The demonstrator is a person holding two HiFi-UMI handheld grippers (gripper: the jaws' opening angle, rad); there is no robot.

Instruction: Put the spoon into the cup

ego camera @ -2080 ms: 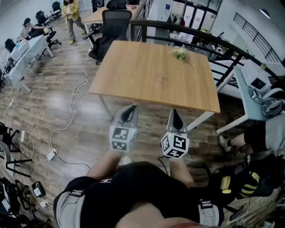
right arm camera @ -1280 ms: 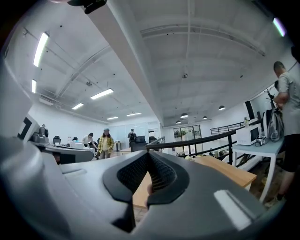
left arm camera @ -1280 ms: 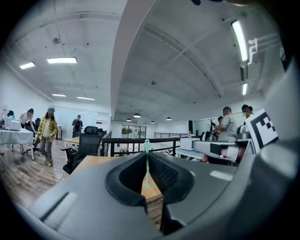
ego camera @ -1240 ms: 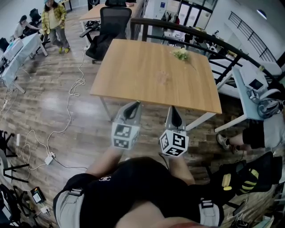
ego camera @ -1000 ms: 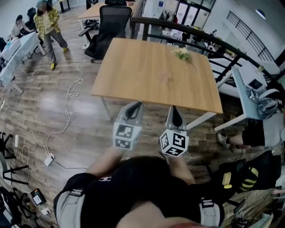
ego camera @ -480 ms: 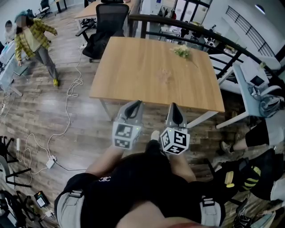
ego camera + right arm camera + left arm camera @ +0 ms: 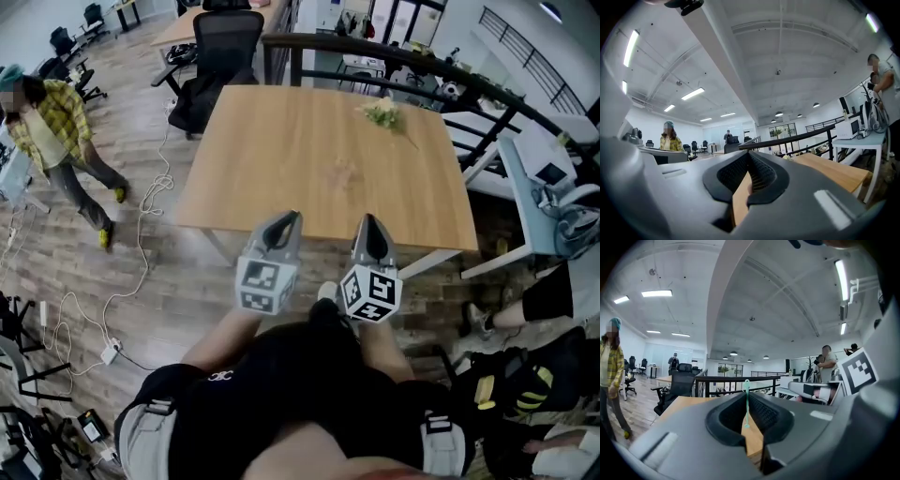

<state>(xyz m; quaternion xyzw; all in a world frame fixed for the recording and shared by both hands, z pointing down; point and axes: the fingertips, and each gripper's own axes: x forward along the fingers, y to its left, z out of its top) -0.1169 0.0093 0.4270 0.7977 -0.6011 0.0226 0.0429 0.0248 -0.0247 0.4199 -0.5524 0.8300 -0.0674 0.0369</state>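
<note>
Pointing toward the table, left hand-held gripper pinches spoon upright.

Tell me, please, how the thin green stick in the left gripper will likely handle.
The green stick looks very thin, so probably light and bendy. Pinched upright in the left gripper, it may pivot if nudged.

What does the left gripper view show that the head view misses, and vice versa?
Only the left gripper view: a thin green spoon pinched in the left gripper. Only the head view: a flower sprig on the wooden table, white cables on the floor. Both: the table, a black office chair, a person in a yellow checked shirt.
</note>
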